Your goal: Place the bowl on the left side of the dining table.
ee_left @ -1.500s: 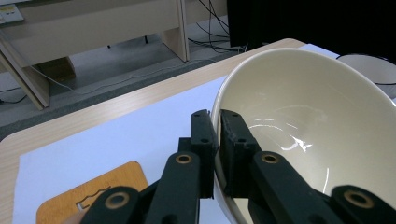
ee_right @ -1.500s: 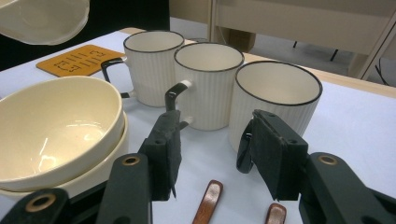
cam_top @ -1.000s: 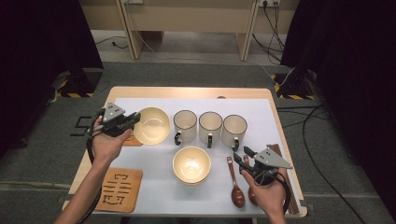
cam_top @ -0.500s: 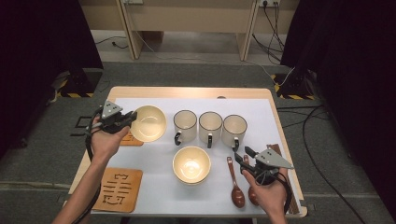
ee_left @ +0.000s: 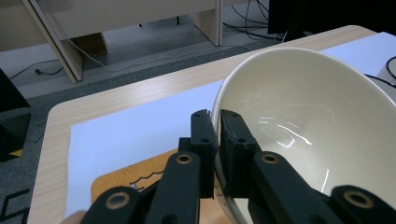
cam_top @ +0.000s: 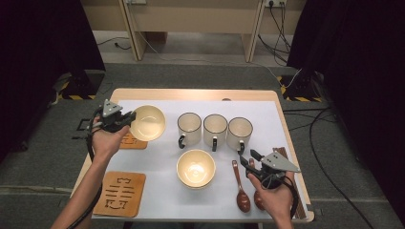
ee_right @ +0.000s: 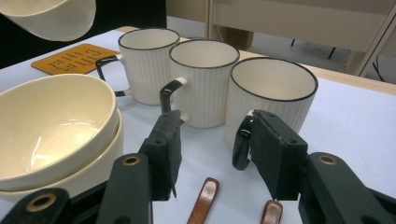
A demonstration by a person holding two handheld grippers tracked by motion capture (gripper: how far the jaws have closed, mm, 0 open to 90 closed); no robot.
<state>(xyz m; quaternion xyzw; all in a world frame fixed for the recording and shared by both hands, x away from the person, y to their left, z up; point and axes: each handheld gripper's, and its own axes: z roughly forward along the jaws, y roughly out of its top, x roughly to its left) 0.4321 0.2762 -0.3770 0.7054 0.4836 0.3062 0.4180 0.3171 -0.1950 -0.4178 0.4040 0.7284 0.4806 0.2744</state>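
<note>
My left gripper [cam_top: 128, 119] is shut on the rim of a cream bowl [cam_top: 147, 122] and holds it tilted above the table's left side, over a small orange coaster [cam_top: 131, 141]. In the left gripper view the jaws [ee_left: 215, 122] pinch the bowl's [ee_left: 303, 126] near wall, one inside and one outside. My right gripper [cam_top: 247, 159] is open and empty, low over two brown wooden spoons [cam_top: 241, 191]. In the right gripper view it [ee_right: 212, 140] faces three white ribbed mugs [ee_right: 201, 79], with the spoon handles [ee_right: 203, 200] below.
Two nested cream bowls [cam_top: 196, 168] stand mid-table, left of my right gripper. The three mugs [cam_top: 215, 130] form a row behind them. A larger orange coaster [cam_top: 119, 193] lies at the front left. Dark sticks [cam_top: 286, 157] lie along the right edge.
The left gripper has drawn the bowl slightly left and up, tipping it more. The right gripper has stayed where it was.
</note>
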